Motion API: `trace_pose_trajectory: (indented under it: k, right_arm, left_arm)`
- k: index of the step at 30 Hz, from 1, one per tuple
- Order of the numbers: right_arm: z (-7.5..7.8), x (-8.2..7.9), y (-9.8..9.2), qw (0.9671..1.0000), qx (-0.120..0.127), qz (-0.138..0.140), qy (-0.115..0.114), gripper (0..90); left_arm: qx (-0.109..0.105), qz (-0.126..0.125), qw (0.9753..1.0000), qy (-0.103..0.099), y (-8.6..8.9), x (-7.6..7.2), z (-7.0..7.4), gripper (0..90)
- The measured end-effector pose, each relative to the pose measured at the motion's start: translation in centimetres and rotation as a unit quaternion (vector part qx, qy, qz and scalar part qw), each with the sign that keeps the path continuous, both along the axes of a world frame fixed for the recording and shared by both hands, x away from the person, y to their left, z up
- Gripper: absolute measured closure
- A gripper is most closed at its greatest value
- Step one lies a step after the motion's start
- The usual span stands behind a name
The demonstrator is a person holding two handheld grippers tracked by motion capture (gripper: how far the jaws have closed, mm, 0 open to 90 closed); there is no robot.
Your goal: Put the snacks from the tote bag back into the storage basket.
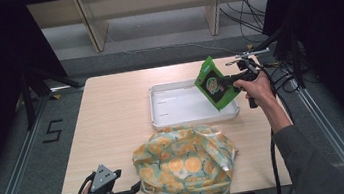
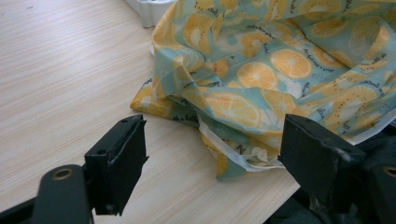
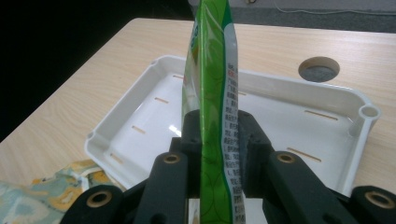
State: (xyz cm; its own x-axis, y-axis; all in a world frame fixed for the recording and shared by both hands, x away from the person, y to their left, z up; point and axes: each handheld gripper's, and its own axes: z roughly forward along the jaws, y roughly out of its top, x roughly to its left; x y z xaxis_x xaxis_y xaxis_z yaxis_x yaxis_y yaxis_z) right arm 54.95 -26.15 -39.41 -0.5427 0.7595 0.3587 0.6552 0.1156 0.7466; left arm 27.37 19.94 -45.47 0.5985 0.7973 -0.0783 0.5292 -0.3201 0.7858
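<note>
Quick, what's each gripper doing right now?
Left gripper: open, empty, beside the orange-print bag.
Right gripper: shut on the green snack pouch, above the white tray.

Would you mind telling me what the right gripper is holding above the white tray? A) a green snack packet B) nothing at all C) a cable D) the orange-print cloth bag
A: in the right gripper view, the right gripper has its jaws clamped on the green snack packet, which the high view shows raised over the white tray.
</note>
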Motion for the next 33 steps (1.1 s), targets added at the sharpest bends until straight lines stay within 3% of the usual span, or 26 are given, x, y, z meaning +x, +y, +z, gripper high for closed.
trace_pose_trajectory:
  k: [1, 2, 3, 6, 8, 9, 14, 15, 16, 17, 18, 19, 24, 28, 29, 30, 32, 33]
  right_arm:
    - [-0.1, 0.2, 0.1, 0.9999, 0.005, -0.008, 0.009, 76.5]
    - [-0.2, 0.4, 0.0, 1.0, 0.001, -0.007, 0.002, 76.5]
    - [-0.3, 0.4, 0.1, 0.9998, 0.003, -0.015, 0.011, 76.5]
    - [-0.3, 0.6, 0.2, 0.9998, -0.003, -0.017, 0.011, 76.5]
    - [-0.2, 1.0, 0.1, 0.9998, -0.012, -0.018, -0.002, 76.5]
    - [0.0, 1.0, 0.4, 0.9995, -0.001, -0.027, 0.016, 76.5]
    - [0.0, 2.1, 0.3, 0.9993, -0.018, -0.033, -0.002, 76.5]
    - [0.0, 2.3, 0.4, 0.9992, -0.015, -0.036, 0.002, 76.5]
    - [0.0, 2.2, 0.7, 0.9986, 0.0, -0.047, 0.025, 76.5]
    - [-0.2, 2.7, 0.4, 0.9992, -0.015, -0.038, 0.002, 76.5]
    - [-0.2, 2.8, 0.4, 0.999, -0.016, -0.042, 0.002, 76.5]
    - [-0.1, 2.8, 0.7, 0.9982, -0.005, -0.055, 0.021, 76.4]
    - [-0.6, 3.6, 0.7, 0.9978, -0.018, -0.062, 0.017, 76.5]
    - [-1.0, 4.1, 0.8, 0.9974, -0.02, -0.066, 0.02, 76.4]
    - [-1.0, 4.1, 1.1, 0.9967, -0.016, -0.073, 0.032, 76.4]
    - [-1.1, 4.3, 1.0, 0.997, -0.025, -0.07, 0.022, 76.4]
    - [-1.2, 4.3, 1.2, 0.9967, -0.019, -0.075, 0.027, 76.4]
    - [-1.2, 4.6, 1.3, 0.9966, -0.015, -0.075, 0.032, 76.4]
  left_arm:
    - [0.007, -0.005, 1.0, 0.003, 0.1, 0.0, 0.0, 22.0]
    - [0.007, -0.003, 1.0, 0.004, 0.2, 0.0, 0.0, 22.1]
    - [0.006, -0.003, 1.0, 0.004, 0.2, 0.0, 0.1, 22.0]
    - [0.004, -0.003, 1.0, 0.003, 0.2, 0.0, 0.0, 22.0]
    - [0.006, -0.003, 1.0, 0.005, 0.2, 0.0, 0.1, 22.0]
    - [0.008, -0.001, 1.0, 0.001, 0.2, 0.0, 0.1, 22.0]
    - [0.01, 0.001, 0.9999, 0.002, 0.3, 0.0, 0.1, 22.0]
    - [0.009, -0.002, 1.0, 0.002, 0.3, 0.0, 0.1, 22.0]
    - [0.009, -0.002, 1.0, 0.002, 0.3, 0.0, 0.1, 22.0]
    - [0.008, -0.002, 1.0, 0.001, 0.3, 0.0, 0.1, 22.0]
    - [0.009, -0.002, 1.0, 0.0, 0.3, 0.0, 0.2, 22.0]
    - [0.008, 0.0, 1.0, 0.001, 0.3, 0.0, 0.2, 22.0]
    - [0.009, -0.002, 1.0, 0.002, 0.4, 0.0, 0.1, 22.0]
    - [0.002, 0.002, 1.0, -0.001, 0.2, -0.1, 0.0, 22.0]
    - [0.002, 0.002, 1.0, -0.001, 0.2, -0.1, 0.0, 22.0]
    - [0.005, -0.002, 1.0, -0.001, 0.3, 0.0, 0.0, 22.0]
    - [0.005, -0.003, 1.0, -0.002, 0.3, -0.1, 0.0, 22.0]
    - [-0.013, 0.008, 0.9999, -0.006, 0.0, -0.1, -0.1, 22.0]
